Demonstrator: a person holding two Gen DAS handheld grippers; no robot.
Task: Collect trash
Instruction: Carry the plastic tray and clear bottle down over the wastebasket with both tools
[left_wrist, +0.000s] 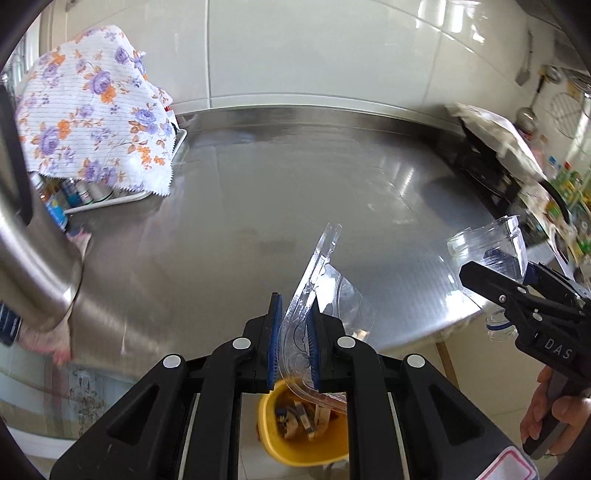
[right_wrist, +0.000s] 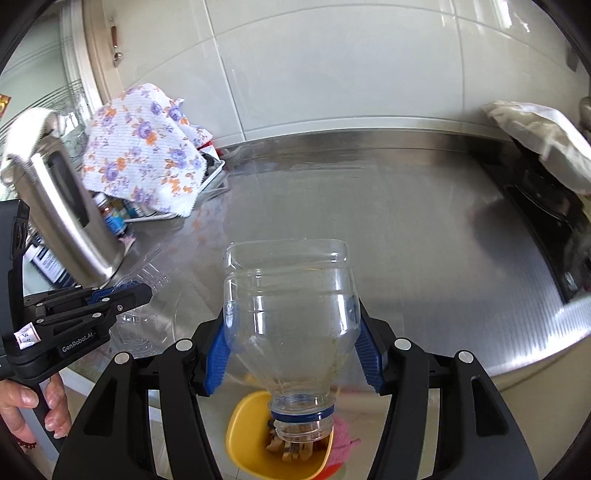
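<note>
My left gripper (left_wrist: 294, 321) is shut on a clear plastic clamshell lid (left_wrist: 314, 291) and holds it on edge past the counter's front edge, above a yellow trash bin (left_wrist: 280, 446) on the floor. My right gripper (right_wrist: 291, 332) is shut on a clear cut-off plastic bottle (right_wrist: 291, 306), neck down, over the same yellow bin (right_wrist: 243, 439), which holds brown scraps. The right gripper (left_wrist: 491, 280) with the bottle (left_wrist: 484, 243) shows at the right of the left wrist view. The left gripper (right_wrist: 144, 293) with the lid (right_wrist: 147, 325) shows at the left of the right wrist view.
A stainless steel counter (left_wrist: 277, 184) stretches ahead to a tiled wall. A floral cloth (left_wrist: 96, 110) covers a rack of bottles at the left. A steel kettle (right_wrist: 66, 206) stands at the left front. A black stove (right_wrist: 546, 206) with a white cloth sits at the right.
</note>
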